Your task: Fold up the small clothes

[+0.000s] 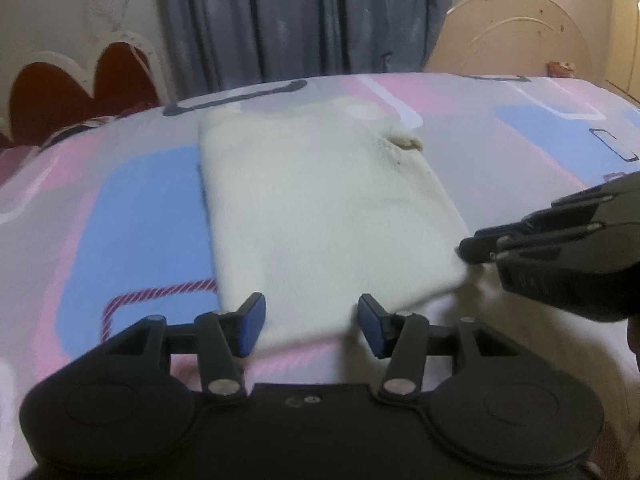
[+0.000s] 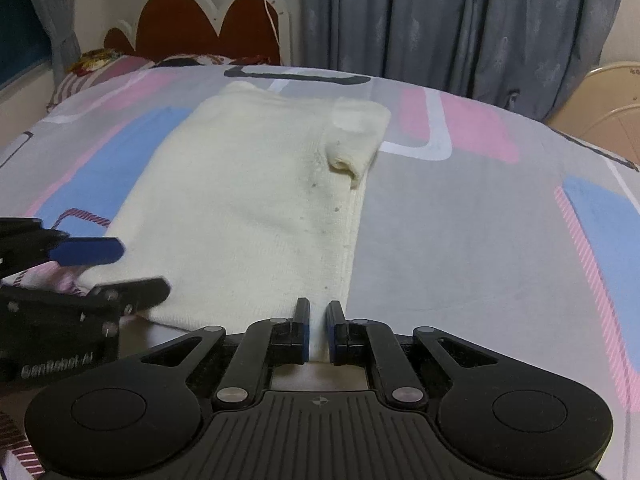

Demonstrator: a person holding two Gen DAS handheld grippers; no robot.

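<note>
A cream knitted garment (image 1: 320,208) lies flat on the bed, folded into a rectangle, with a short sleeve (image 2: 352,156) bunched at its far right. In the left wrist view my left gripper (image 1: 312,320) stands open over the garment's near edge, and its blue pads (image 1: 252,320) do not press the cloth. In the right wrist view my right gripper (image 2: 319,322) is shut on the garment's near right hem, with cream cloth showing in the narrow gap. My left gripper (image 2: 132,270) also shows there at the garment's near left corner. The right gripper (image 1: 480,246) appears at the right of the left wrist view.
The bedsheet (image 1: 140,220) has pink, blue and grey blocks. A red and white headboard (image 2: 208,24) and striped pillows (image 2: 100,68) lie at the far left. Grey curtains (image 2: 460,20) hang behind the bed. A cream curved board (image 1: 516,40) stands at the far right.
</note>
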